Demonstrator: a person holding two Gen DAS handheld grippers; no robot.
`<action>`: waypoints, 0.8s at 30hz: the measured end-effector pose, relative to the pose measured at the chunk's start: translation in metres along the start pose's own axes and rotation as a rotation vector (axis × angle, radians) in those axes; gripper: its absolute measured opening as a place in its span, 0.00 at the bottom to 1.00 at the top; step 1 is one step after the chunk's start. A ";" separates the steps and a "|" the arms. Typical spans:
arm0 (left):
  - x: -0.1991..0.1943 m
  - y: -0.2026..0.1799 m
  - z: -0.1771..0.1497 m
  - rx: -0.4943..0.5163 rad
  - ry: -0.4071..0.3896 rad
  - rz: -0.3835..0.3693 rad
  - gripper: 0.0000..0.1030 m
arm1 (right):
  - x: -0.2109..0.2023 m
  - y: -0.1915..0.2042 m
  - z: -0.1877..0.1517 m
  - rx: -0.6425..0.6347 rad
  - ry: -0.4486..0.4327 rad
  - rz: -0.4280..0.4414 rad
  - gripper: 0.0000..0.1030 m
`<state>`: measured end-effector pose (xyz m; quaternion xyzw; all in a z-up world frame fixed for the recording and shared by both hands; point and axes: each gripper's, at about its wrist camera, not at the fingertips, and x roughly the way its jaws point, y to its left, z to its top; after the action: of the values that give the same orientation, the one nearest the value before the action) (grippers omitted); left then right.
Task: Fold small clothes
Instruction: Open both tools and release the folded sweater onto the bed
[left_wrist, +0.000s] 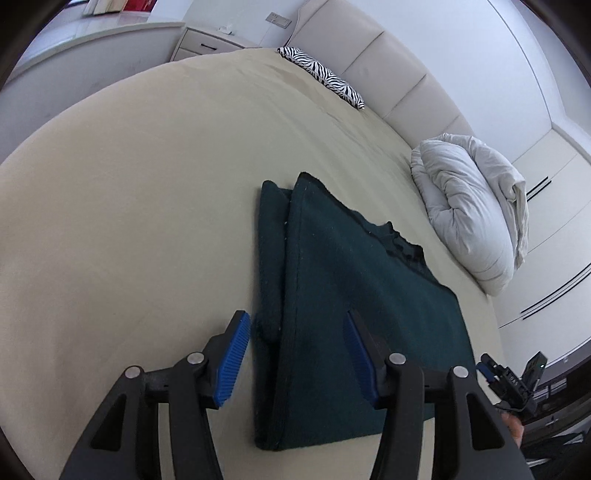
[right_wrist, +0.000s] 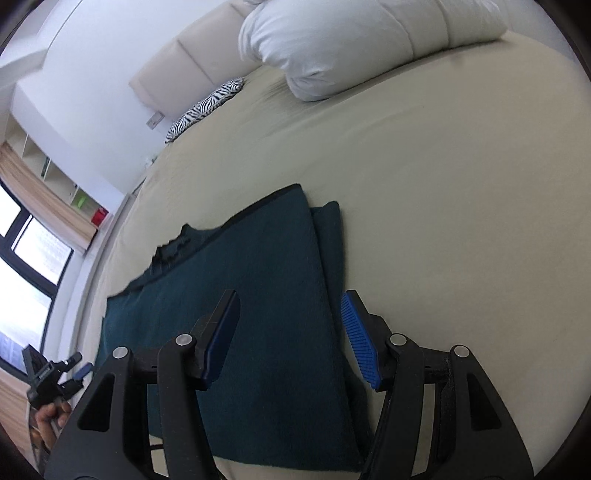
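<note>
The dark green garment is spread flat on the bed, its long axis running away from both grippers; the left gripper and right gripper are held open over its near end (one at each side edge), neither nearer.

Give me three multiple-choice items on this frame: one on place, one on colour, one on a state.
1. Where does the zebra-print pillow lie?
A. by the headboard
B. on the garment
C. on the floor

2. What colour is the garment on the bed?
A. red
B. dark green
C. white

3. How do the jaws of the left gripper stand?
A. shut on the garment
B. shut on nothing
C. open

Answers: 1 A, it sits at the bed's far end against the padded headboard; 2 B, both views show dark green cloth; 3 C, a wide gap shows between the blue pads.
</note>
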<state>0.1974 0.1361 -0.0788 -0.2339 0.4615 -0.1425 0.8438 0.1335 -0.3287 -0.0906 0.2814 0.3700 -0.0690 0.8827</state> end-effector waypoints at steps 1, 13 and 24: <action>-0.003 -0.001 -0.005 0.025 -0.009 0.025 0.53 | -0.003 0.005 -0.008 -0.045 0.002 -0.028 0.55; 0.006 -0.008 -0.028 0.117 -0.002 0.114 0.24 | -0.034 0.001 -0.049 -0.119 0.002 -0.122 0.55; 0.007 -0.014 -0.033 0.168 -0.010 0.137 0.09 | -0.033 -0.003 -0.059 -0.137 0.025 -0.127 0.50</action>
<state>0.1725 0.1122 -0.0916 -0.1309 0.4587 -0.1213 0.8705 0.0730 -0.3013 -0.1028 0.1970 0.4018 -0.0959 0.8891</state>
